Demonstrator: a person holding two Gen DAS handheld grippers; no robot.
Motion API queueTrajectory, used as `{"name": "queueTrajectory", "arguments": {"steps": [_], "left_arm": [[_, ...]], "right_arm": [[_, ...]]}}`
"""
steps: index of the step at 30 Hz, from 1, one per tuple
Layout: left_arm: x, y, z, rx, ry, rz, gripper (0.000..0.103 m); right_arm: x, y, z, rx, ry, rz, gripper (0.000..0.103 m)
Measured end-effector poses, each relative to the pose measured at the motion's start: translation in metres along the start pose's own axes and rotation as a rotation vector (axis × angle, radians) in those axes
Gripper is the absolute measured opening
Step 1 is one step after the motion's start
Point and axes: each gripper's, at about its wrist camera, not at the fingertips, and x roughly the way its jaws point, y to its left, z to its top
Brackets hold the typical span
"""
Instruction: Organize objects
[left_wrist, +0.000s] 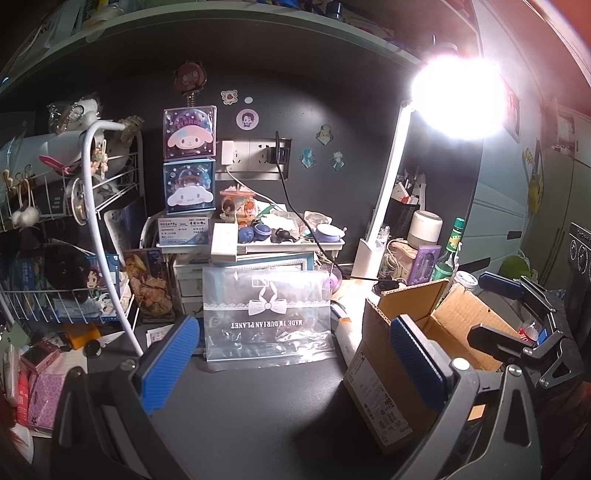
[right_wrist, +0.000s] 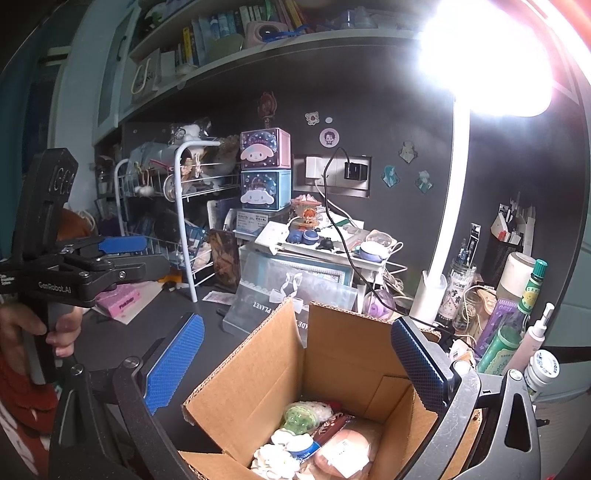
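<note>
While both grippers hover empty with jaws spread, the left gripper (left_wrist: 295, 354) faces a clear bag (left_wrist: 267, 314) leaning upright on the dark desk (left_wrist: 258, 413). Beneath the right gripper (right_wrist: 295, 365), an open cardboard box (right_wrist: 340, 354) holds small packaged items.

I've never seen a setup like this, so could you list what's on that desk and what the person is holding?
cardboard box: one, brown, open, front right of the desk, snacks inside
plastic bag: one, clear with a white bow, propped upright mid-desk
character boxes: two, pink above blue, stacked at the back
desk lamp: one, white, lit, right of centre
wire rack: one, white, left side, crowded
green bottle: one, right, beside the lamp base
left gripper: black with blue pads, open, empty
right gripper: same colours, open, above the box
hand: one, gripping the left gripper's handle
</note>
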Motion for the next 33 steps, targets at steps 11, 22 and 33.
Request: {"name": "queueTrajectory", "arguments": {"steps": [11,22,33], "left_arm": [[0.0041,0.0018,-0.0008,-0.005,0.002,0.007,0.103],[0.0063,0.0007,-0.0021,-0.006,0.008,0.007,0.103],[0.0080,0.0029,-0.0034,-0.011,0.011,0.006,0.103]], "right_arm": [[0.0011,-0.0005,-0.0002,0.005,0.001,0.002,0.102],[0.0011,-0.0018,0.0001,0.008,0.002,0.004,0.102],[0.0009,0.0002,0.0000,0.009,0.005,0.003,0.102]]}}
